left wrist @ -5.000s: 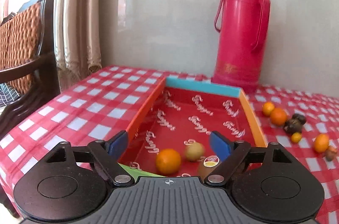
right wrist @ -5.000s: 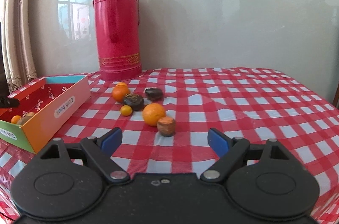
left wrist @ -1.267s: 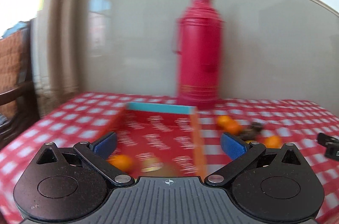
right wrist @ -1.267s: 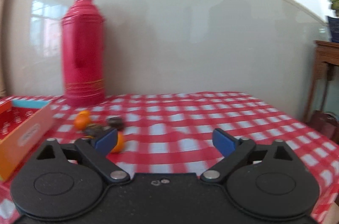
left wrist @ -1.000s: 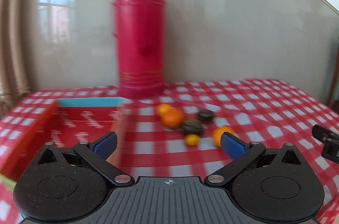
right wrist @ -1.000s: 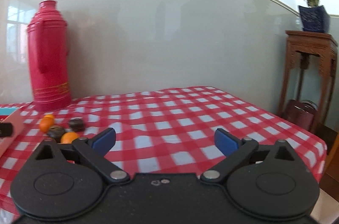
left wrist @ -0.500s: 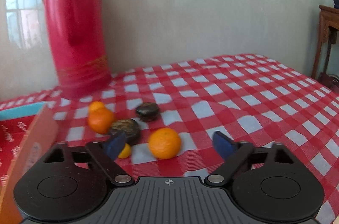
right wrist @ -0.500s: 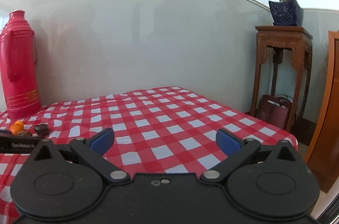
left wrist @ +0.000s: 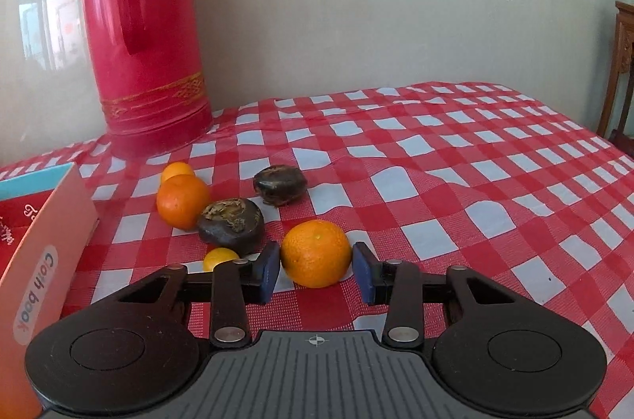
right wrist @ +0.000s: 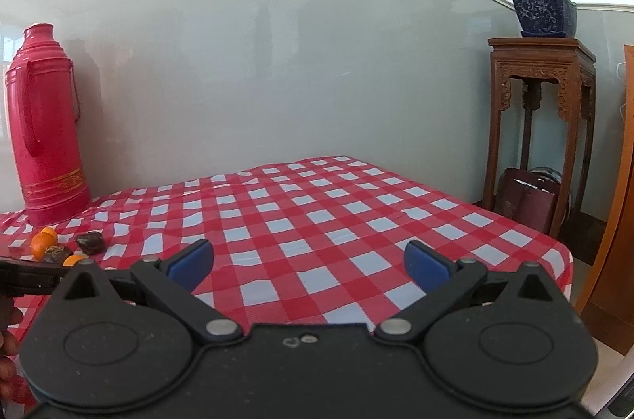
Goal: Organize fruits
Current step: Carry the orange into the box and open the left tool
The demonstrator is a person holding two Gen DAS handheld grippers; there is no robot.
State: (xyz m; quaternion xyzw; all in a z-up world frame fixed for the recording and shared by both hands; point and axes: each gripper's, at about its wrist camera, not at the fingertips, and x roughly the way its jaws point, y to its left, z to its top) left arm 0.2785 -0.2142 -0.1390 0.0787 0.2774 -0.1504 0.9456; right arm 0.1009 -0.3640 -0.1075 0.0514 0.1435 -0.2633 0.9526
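1. Blue pads of the left gripper (left wrist: 316, 272) sit either side of a round orange (left wrist: 316, 253) lying on the red-and-white checked tablecloth (left wrist: 455, 181). The left pad looks to be touching the peel and the right one stands just off it, so the jaws bracket the fruit without clamping it.
2. That orange has bright, finely dimpled skin with a small pale dot on top.
3. Just left of the orange, partly behind the gripper's left finger, lies a small yellow-orange fruit (left wrist: 220, 257).
4. Behind that small fruit, a dark brown wrinkled fruit (left wrist: 231, 225) with a dry, flaky patch on top touches a second orange (left wrist: 182, 201).
5. Beyond the second orange, a smaller orange fruit (left wrist: 177, 170) peeks over it.
6. Farther back than the near orange, and apart from the others, sits another dark, shiny fruit (left wrist: 280, 184).
7. Well left of the orange stands the wall of a cardboard box (left wrist: 43, 260); its orange outer side carries a white label reading "Cloth book", with a red printed interior and a light blue end edge.
8. Farthest back, behind the fruits and against the wall, stands a tall red thermos (left wrist: 144, 34) with a handle and gold patterned bands.
9. The right gripper (right wrist: 309, 262) hovers over bare tablecloth with its jaws spread wide, holding nothing; in its view the fruit cluster lies far to its left.
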